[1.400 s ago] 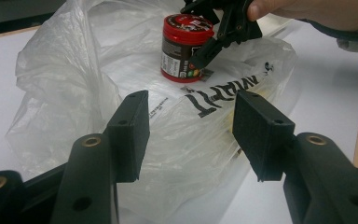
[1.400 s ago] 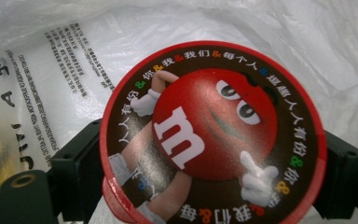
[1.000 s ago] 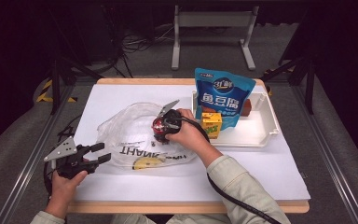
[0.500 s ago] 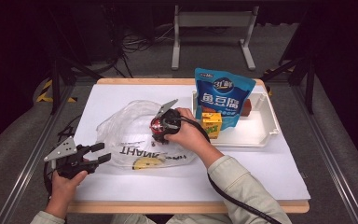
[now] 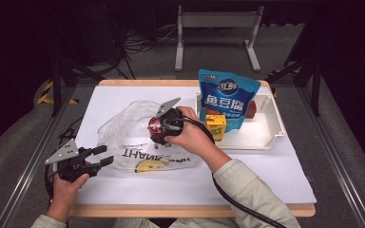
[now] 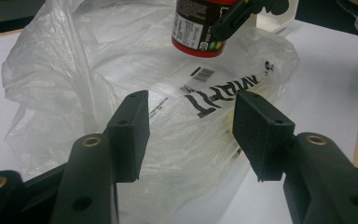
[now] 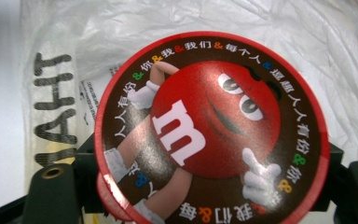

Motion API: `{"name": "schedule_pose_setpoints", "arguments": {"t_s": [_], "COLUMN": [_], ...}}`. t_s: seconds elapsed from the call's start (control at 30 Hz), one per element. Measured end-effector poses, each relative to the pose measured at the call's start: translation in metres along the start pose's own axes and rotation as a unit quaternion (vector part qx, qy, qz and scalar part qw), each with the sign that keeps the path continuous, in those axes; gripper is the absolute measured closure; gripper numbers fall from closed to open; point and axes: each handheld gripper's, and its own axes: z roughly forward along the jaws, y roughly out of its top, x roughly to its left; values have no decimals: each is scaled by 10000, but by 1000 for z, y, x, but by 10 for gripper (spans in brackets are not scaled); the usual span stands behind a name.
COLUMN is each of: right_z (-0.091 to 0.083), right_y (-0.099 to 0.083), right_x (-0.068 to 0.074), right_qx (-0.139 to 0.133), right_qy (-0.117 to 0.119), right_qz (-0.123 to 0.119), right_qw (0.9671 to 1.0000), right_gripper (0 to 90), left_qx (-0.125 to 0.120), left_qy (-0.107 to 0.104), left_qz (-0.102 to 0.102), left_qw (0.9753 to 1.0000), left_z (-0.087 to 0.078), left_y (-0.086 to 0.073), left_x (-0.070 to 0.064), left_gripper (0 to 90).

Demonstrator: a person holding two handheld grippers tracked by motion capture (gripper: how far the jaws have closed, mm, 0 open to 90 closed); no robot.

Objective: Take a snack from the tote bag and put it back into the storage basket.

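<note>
High view overhead facing forward, gripper views close, sharing plastic bag, seemingly.

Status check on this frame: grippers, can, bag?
Right gripper shut on candy can, above plastic bag. Left gripper open at bag edge. Nothing blocking.

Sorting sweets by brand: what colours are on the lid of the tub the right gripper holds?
Brown lid with red rim and red cartoon figure; right gripper view shows it best.

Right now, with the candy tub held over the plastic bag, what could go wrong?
The bag lies flattened with no open mouth showing, so the candy tub could land on top rather than inside. The left tongs are open, off the bag, so it may slide. The right tongs grip a round tub, which might slip.
</note>
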Motion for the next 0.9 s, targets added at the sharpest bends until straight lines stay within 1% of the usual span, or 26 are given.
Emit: {"name": "schedule_pose_setpoints", "arguments": {"t_s": [0.2, 0.43, 0.7, 0.77, 0.9], "right_z": [-9, -18, -32, -36, -42], "right_y": [6, 8, 7, 5, 2], "right_x": [5, 8, 12, 13, 13], "right_qx": [-92, -182, -224, -212, -181], "right_qy": [26, 37, -40, -62, -85], "right_qz": [-48, -40, -42, -36, -29], "right_qw": [9999, 9998, 9997, 9997, 9998], "right_gripper": [255, 255, 255, 255, 255], "left_qx": [1, 1, 1, 1, -6], "left_qy": [-1, 1, -3, -4, -6], "left_qz": [-13, 0, -16, 8, -8], "left_qw": [10000, 10000, 10000, 10000, 10000], "left_z": [0, 0, 0, 1, 2], "left_y": [0, 0, 0, 0, 1], "left_x": [0, 0, 0, 0, 0], "left_gripper": [465, 465, 465, 465, 463]}}
